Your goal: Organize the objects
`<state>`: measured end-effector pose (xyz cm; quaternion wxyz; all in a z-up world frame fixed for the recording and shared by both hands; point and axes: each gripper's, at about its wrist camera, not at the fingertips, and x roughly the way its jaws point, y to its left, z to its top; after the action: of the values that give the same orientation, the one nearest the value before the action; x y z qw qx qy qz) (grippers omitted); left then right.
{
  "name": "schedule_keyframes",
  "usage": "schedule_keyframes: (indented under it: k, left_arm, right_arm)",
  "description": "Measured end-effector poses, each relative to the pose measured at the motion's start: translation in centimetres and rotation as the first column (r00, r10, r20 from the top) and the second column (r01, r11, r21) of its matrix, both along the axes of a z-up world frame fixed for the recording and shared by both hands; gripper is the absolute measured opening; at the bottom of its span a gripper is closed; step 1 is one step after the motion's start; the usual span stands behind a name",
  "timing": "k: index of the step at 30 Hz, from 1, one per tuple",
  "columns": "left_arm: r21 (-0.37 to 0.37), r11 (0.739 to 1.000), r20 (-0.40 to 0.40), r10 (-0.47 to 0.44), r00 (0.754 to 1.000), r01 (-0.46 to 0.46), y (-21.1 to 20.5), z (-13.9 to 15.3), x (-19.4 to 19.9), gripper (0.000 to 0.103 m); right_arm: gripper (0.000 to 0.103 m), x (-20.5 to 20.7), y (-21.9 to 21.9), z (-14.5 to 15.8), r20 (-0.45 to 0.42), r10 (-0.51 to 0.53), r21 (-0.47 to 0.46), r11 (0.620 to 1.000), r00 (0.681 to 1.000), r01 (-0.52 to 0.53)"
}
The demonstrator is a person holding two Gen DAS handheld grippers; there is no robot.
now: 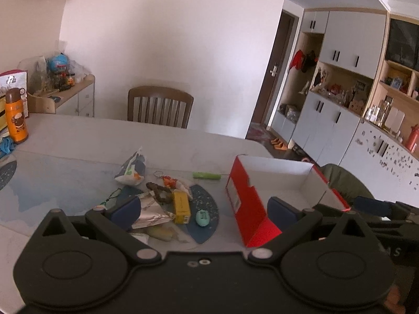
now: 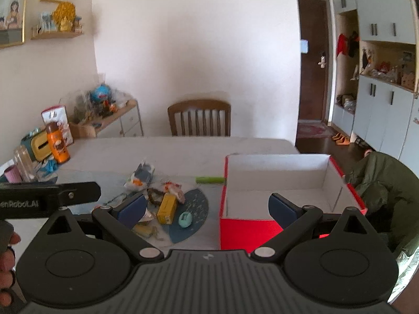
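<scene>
Both my grippers, left (image 1: 203, 210) and right (image 2: 207, 208), hang above the table (image 2: 183, 149) with fingers spread wide, gripping nothing. Beneath lies the clutter (yellow box (image 2: 166, 208), teal egg-shaped thing (image 2: 185, 219), green tube (image 2: 210, 180)), left of the red box (image 2: 246, 233).

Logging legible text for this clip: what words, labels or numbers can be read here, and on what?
"enRobot.AI", start cut off: on the left hand-held gripper, its black body seen in the right wrist view.
Red box side label: too blurred.
Yellow carton: print too small.
Orange bottle: picture only, no readable words.
</scene>
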<state>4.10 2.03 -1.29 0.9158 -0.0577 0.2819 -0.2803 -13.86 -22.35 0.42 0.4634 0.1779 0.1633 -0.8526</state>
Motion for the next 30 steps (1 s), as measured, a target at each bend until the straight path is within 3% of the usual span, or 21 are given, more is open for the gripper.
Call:
schedule_keyframes:
  k: [2, 7, 17, 30]
  left_arm:
    - [-0.002, 1.0, -0.013, 0.004, 1.0, -0.004, 0.4, -0.5, 1.2, 0.102]
    - [0.028, 1.0, -0.048, 0.0, 0.999, 0.002, 1.3, -2.3, 4.4, 0.102]
    - [0.107, 0.994, -0.154, 0.038, 0.987, -0.022, 4.0, -7.2, 10.9, 0.1]
    - [0.191, 0.981, -0.263, 0.091, 0.96, -0.041, 7.4, -13.4, 17.1, 0.091]
  right_arm:
    - [0.101, 0.0, -0.9, -0.3, 0.003, 0.011, 0.012, 1.0, 1.0, -0.011]
    - [0.1, -1.0, -4.0, -1.2, 0.016, -0.087, 0.051, 0.995, 0.996, 0.086]
    - [0.1, -3.3, -11.4, -3.9, 0.043, -0.128, 0.135, 0.983, 0.991, 0.121]
    - [0.099, -8.7, -18.5, -9.4, 0.088, -0.327, 0.272, 0.917, 0.941, 0.293]
